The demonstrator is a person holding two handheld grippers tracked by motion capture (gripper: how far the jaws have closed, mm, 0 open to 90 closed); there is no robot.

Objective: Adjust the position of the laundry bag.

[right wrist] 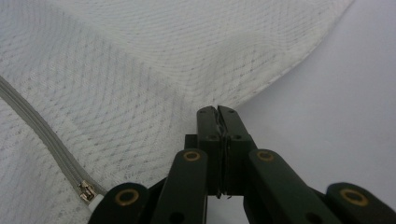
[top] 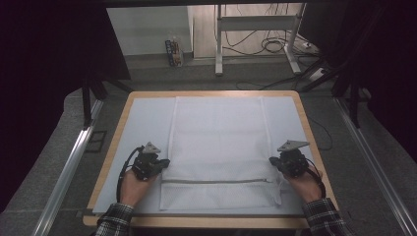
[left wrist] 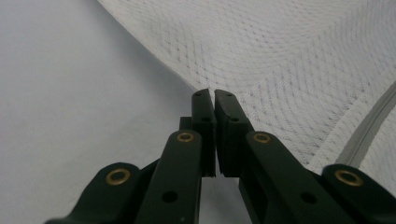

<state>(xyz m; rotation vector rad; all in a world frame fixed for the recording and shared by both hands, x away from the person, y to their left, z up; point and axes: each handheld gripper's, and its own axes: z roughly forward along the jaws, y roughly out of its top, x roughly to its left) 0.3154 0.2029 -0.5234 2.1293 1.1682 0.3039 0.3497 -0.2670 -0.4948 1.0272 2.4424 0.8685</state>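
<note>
1. The mesh laundry bag (top: 216,147) lay flat mid-counter (top: 112,147); zipper (top: 216,181) near.
2. Left tongs (left wrist: 214,95) sat nearly closed at its left edge, seemingly empty; right tongs (right wrist: 217,111) pinched its right edge.
3. Likely gripping edges; next, the left needs fabric.

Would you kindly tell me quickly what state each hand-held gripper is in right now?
Left hand-held gripper: shut, at the white mesh zippered laundry bag's edge; grip cannot be told.
Right hand-held gripper: shut on the bag's edge.
</note>
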